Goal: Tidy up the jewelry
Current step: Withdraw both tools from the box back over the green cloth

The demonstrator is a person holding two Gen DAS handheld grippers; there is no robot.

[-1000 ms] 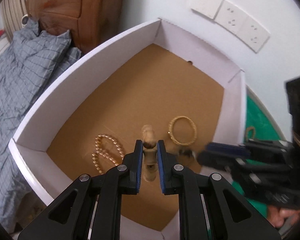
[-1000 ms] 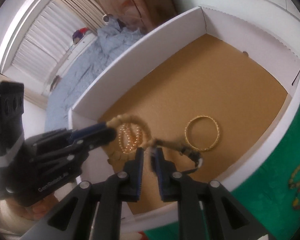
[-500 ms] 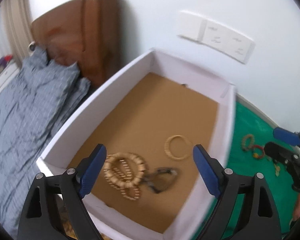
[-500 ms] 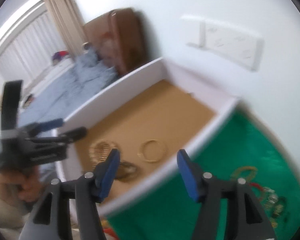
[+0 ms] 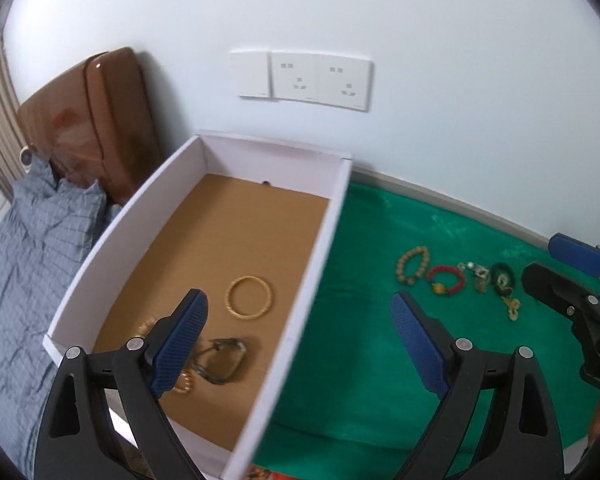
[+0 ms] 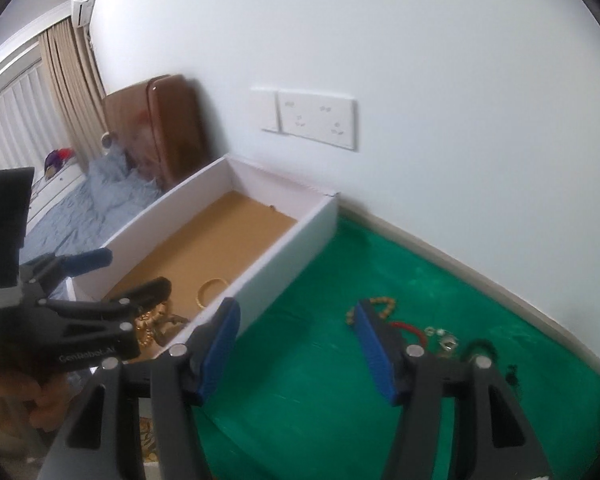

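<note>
Bed (image 5: pixel 24 264) w/ grey checked bedding sits far left, brown headboard (image 5: pixel 100 120) behind it; white wall carries a socket panel (image 5: pixel 304 80). Counter is covered w/ green cloth (image 5: pixel 380 360); on its left part stands the white box (image 5: pixel 300 320) w/ brown cardboard floor. Left claw (image 5: pixel 298 344) hovers above the box's near end, released, jaws wide apart, nothing between them; right claw (image 6: pixel 298 352) hovers over the green cloth just right of the box wall, also released, jaws wide, nothing gripped. Inside the box, near end: gold bangle (image 5: pixel 249 297) lying flat; dark strung piece (image 5: pixel 220 364) just in front of it, blurred; pale bead strand (image 5: pixel 182 384) mostly hidden behind the left claw's blue pad. Out on the cloth, well apart from the box, a loose row: tan bead bracelet (image 5: pixel 412 265); red bracelet (image 5: pixel 444 279) just beside it; small silver piece (image 5: pixel 476 270); dark green bracelet (image 5: pixel 503 278); small yellow bit (image 5: pixel 512 307) nearest the right claw in the left wrist view.
</note>
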